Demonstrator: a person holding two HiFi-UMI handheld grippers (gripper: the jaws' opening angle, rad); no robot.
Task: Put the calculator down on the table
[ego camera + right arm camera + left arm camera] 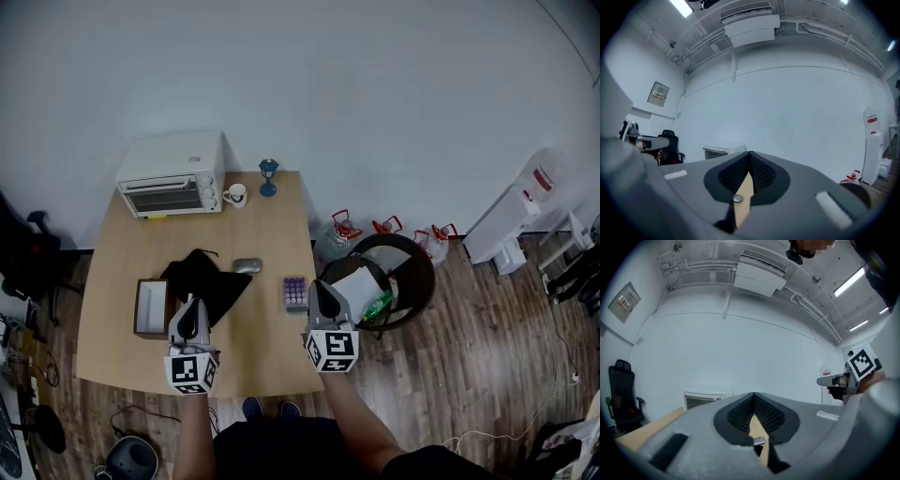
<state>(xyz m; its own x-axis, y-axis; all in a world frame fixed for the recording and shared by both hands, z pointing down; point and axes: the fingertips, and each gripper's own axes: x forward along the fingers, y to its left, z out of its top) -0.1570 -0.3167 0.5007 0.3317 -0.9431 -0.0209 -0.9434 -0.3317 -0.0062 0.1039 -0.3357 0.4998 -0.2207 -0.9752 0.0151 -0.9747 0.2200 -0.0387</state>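
Observation:
A small calculator (295,292) with purple keys lies flat on the wooden table (272,352), close to its right edge. My right gripper (318,286) hovers just right of it, apart from it, pointing level toward the far wall. Seen in its own view, the right gripper (750,155) has its jaws together with nothing between them. My left gripper (191,303) is over the near left of the table, beside a black cloth (202,281). In its own view, the left gripper (753,397) is also shut and empty.
A white toaster oven (174,176), a mug (234,194) and a small blue stand (269,175) sit at the table's far end. A grey mouse (247,265) and an open box (150,307) lie mid-table. A round bin (417,272) stands right of the table.

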